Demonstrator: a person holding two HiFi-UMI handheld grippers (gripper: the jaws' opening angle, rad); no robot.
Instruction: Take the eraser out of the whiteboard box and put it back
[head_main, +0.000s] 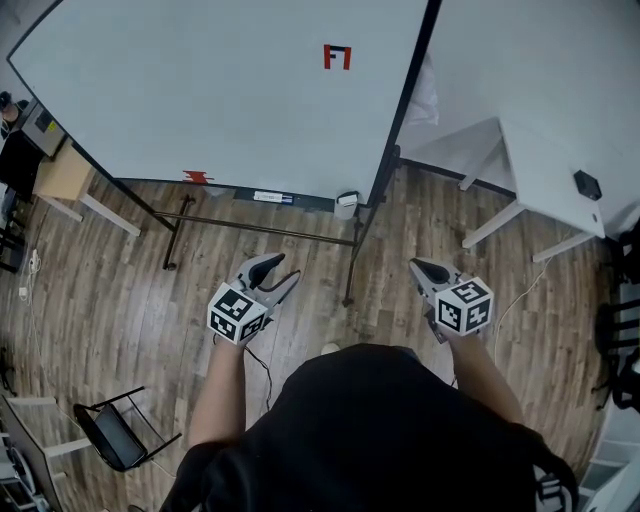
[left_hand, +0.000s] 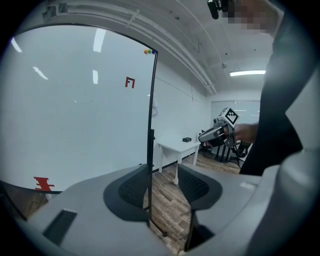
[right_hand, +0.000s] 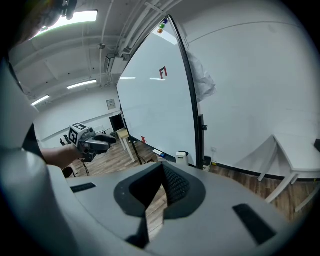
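A small white box (head_main: 346, 203) hangs at the lower right corner of the big whiteboard (head_main: 220, 90); it also shows in the right gripper view (right_hand: 182, 158). I cannot make out an eraser inside it. A white and blue item (right_hand: 157, 151) lies on the board's ledge. My left gripper (head_main: 278, 272) hovers over the floor in front of the board stand, open and empty (left_hand: 164, 172). My right gripper (head_main: 424, 268) is held right of the stand post, shut on nothing (right_hand: 162, 170). Both are well short of the box.
The board stands on a black frame with floor feet (head_main: 175, 235) and a post (head_main: 362, 235). A white table (head_main: 545, 170) with a small black object (head_main: 587, 184) is to the right. A wooden desk (head_main: 62, 175) and a black chair (head_main: 115, 435) are on the left.
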